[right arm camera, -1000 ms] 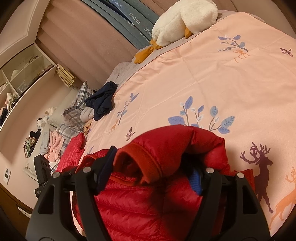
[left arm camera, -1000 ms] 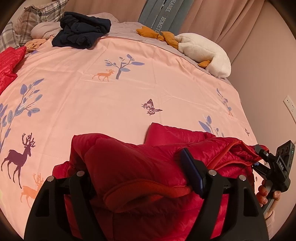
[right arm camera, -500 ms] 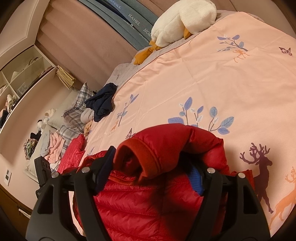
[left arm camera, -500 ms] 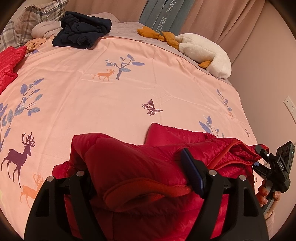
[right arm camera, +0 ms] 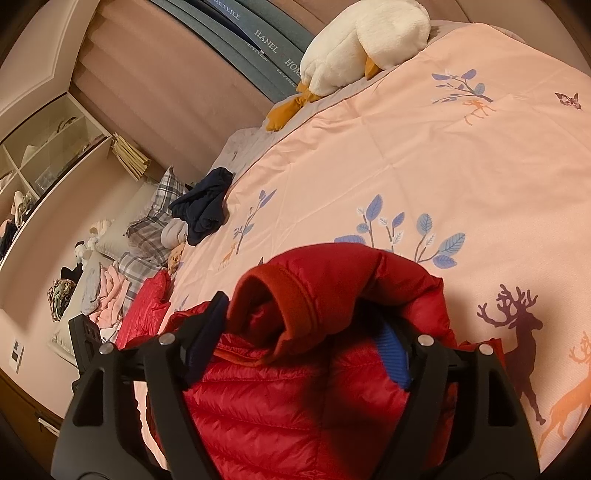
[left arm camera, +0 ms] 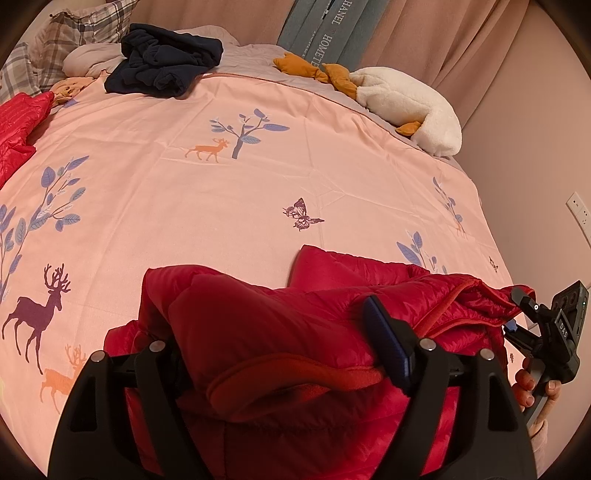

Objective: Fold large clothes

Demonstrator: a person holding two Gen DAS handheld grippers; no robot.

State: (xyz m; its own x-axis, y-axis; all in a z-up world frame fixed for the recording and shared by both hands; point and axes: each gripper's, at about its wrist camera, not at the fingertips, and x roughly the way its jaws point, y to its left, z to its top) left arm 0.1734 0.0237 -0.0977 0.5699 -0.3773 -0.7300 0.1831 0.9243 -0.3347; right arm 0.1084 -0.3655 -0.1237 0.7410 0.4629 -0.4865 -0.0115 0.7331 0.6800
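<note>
Now each hand-held gripper, left (left arm camera: 280, 354) and right (right arm camera: 306, 339), has been easing open, red jacket (left arm camera: 288, 325) bunched between the jaws, white plush (left arm camera: 410, 103) at two o'clock.

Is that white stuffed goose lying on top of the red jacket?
No, the white goose lies at the far edge of the bed by the curtain, well apart from the red jacket near the camera.

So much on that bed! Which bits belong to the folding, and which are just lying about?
Folding:
red jacket
left gripper
right gripper

Lying about:
navy garment
plush duck
plaid pillows
second red garment
</note>
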